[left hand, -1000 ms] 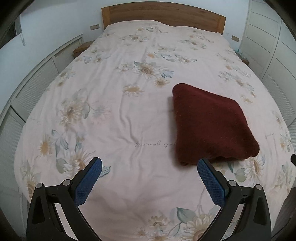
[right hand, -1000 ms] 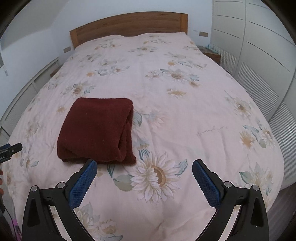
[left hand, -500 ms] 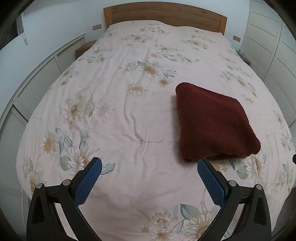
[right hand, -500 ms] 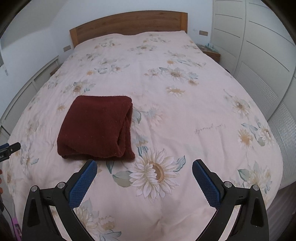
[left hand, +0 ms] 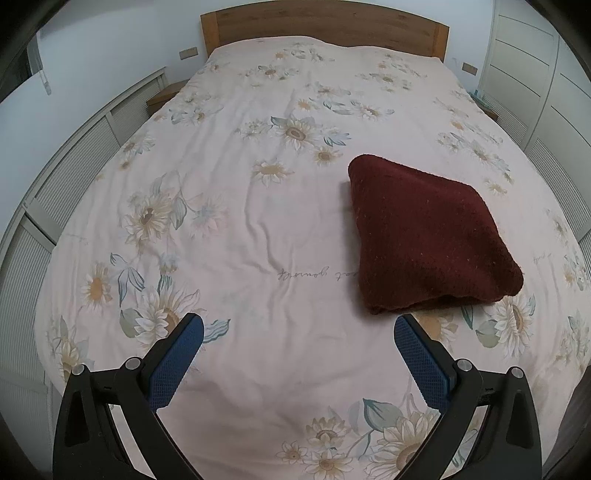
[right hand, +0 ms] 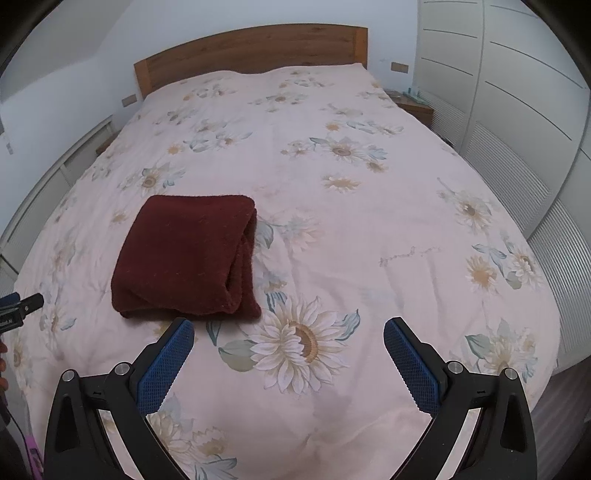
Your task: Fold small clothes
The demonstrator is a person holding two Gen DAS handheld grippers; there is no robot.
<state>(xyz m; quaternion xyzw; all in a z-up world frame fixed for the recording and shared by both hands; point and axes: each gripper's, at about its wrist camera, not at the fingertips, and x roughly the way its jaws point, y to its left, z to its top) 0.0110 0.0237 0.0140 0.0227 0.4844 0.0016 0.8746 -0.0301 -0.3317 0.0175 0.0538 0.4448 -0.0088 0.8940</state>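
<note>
A dark red knitted garment [left hand: 428,236] lies folded into a thick rectangle on the bed, its layered edges facing the foot and right side. In the right wrist view the same garment [right hand: 188,258] sits left of centre. My left gripper [left hand: 299,328] hangs open above the bedcover, nearer the foot of the bed than the garment, nothing between its blue pads. My right gripper [right hand: 288,332] is also open and empty, with its left fingertip just short of the garment's near edge. The tip of the left gripper [right hand: 18,306] shows at the left border.
A floral pale pink bedcover [left hand: 240,229] spreads over the whole bed, up to a wooden headboard [left hand: 325,26]. White wardrobe doors [right hand: 517,92] stand along the right side. Low louvred panels [left hand: 74,166] line the left. A bedside table [right hand: 413,105] sits at the far right.
Both grippers have drawn back and risen slightly, so the bed and the folded garment look a little farther away. The garment has not moved and both grippers stay open.
</note>
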